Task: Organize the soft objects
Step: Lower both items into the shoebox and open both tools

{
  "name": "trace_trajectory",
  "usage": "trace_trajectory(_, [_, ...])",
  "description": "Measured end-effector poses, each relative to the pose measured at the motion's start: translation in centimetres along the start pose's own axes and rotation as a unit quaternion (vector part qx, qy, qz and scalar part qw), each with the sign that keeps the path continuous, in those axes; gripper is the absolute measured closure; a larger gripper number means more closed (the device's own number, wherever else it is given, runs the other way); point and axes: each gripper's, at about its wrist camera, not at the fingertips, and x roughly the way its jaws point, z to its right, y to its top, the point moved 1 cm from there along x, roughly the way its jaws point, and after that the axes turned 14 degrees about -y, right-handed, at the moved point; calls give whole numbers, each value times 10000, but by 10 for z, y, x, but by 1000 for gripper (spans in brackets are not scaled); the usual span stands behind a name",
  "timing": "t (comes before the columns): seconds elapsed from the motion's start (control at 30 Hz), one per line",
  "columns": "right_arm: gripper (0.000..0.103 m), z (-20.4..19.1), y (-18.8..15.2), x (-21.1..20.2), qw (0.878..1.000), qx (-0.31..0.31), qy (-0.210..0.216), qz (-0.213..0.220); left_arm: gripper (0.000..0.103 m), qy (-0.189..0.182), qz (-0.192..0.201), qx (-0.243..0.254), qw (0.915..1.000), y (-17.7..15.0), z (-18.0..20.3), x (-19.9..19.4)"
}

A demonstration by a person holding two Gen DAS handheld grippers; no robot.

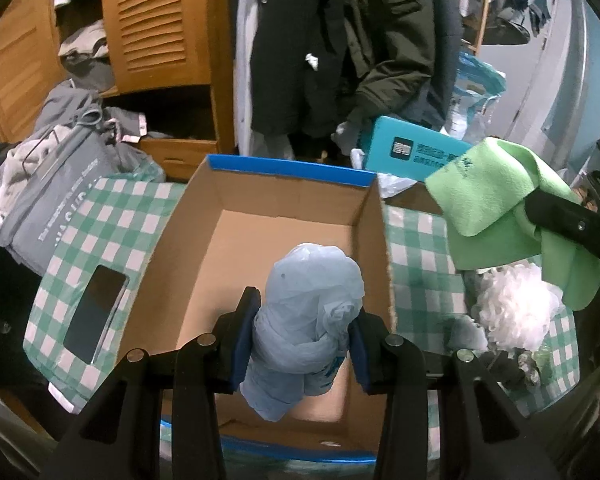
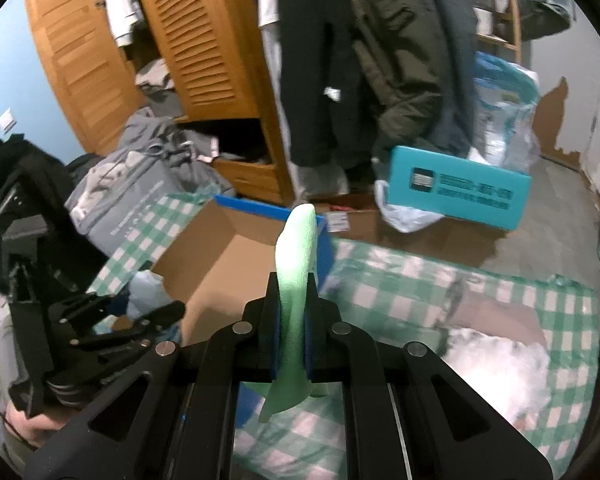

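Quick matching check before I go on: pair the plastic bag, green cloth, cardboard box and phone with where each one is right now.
Things:
1. pale blue plastic bag
2. green cloth
3. cardboard box
4. phone

Places:
A. lying on the checked cloth, left of the box
B. pinched in the right gripper
C. clamped in the left gripper
D. open and nothing lying in it

Pairs: 1-C, 2-B, 3-D, 4-A
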Motion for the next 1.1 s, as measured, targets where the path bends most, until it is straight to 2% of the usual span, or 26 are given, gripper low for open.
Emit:
trace_trajectory(0.43, [95,-66,4,35,9972,-460,481,-327,61,283,-73,-355,9989,-6,-45,1])
trace_trajectory(0.87, [95,-89,-4,68,9933,-596,616,-780,60,401,-279,-539,9974,-12,-60,11])
trace_trajectory(0.93, [94,-89,-6,71,9929,-601,611,-823,56,440,-281,-553,9971,-12,-61,12])
trace_trajectory(1.03, [78,-87,-7,73,9927,-620,535,-881,48,457,-283,-558,9970,-12,-62,12])
trace_trajectory(1.1, [54,-84,-7,74,9931,-586,491,-891,43,479,-258,-549,9970,-12,-61,11])
